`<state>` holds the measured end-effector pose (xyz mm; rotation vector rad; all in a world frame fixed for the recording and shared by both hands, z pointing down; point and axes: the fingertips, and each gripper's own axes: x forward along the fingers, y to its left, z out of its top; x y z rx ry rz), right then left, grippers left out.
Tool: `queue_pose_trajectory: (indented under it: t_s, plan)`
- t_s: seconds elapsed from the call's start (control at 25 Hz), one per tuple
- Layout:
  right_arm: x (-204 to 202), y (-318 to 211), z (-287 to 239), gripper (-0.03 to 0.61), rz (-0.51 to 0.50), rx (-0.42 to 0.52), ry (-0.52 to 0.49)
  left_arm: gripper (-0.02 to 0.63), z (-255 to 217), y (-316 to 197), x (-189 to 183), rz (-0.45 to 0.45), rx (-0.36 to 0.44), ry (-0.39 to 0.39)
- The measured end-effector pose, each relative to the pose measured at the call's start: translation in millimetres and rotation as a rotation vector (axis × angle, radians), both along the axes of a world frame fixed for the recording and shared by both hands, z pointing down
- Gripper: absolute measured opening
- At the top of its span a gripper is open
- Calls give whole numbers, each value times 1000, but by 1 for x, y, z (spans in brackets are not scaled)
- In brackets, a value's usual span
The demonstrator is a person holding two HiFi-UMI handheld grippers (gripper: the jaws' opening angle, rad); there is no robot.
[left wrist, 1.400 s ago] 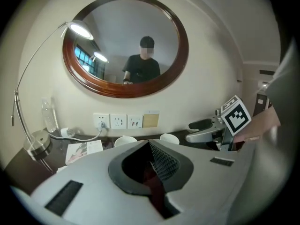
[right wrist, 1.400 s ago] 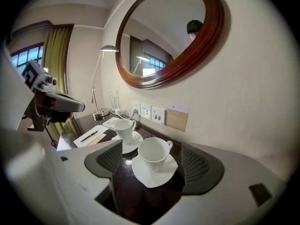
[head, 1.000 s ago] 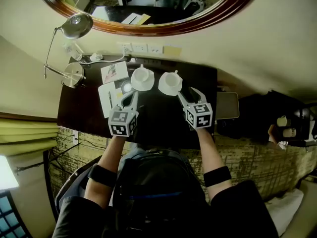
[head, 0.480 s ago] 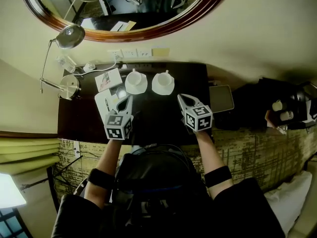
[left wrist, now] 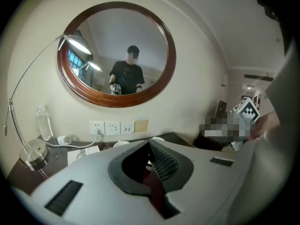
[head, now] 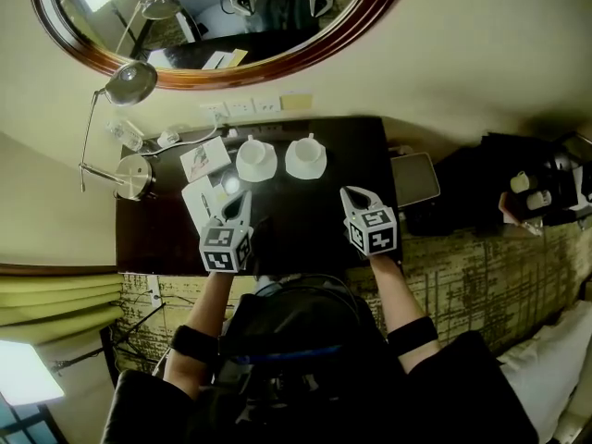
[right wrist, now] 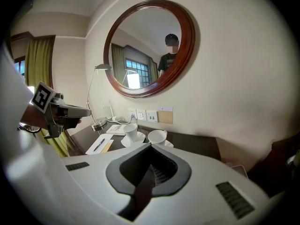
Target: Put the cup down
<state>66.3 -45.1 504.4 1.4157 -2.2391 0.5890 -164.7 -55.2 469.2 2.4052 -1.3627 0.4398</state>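
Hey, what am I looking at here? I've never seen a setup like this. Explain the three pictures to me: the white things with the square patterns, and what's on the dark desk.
There is no robot here. A person holds a two-jaw gripper in each hand: the left gripper and the right gripper. Each carries a cube with square markers.

The head view comes from a camera on the person's head, looking steeply down. The other two views come from cameras riding on each gripper, looking along its jaws.

On the desk stand two white cups on saucers, the left cup and the right cup. A lamp and a notepad with a pen are there too, and a round mirror hangs above.

Both grippers are shut and hold nothing. They are short of the cups.
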Motion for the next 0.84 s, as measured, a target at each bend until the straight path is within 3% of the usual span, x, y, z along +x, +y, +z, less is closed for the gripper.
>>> queue_pose_trajectory:
  t_s: [0.84]
  plan:
    - [0,8,9,0,-32,-10,21,2,2,15,-12,-21,-13,-2]
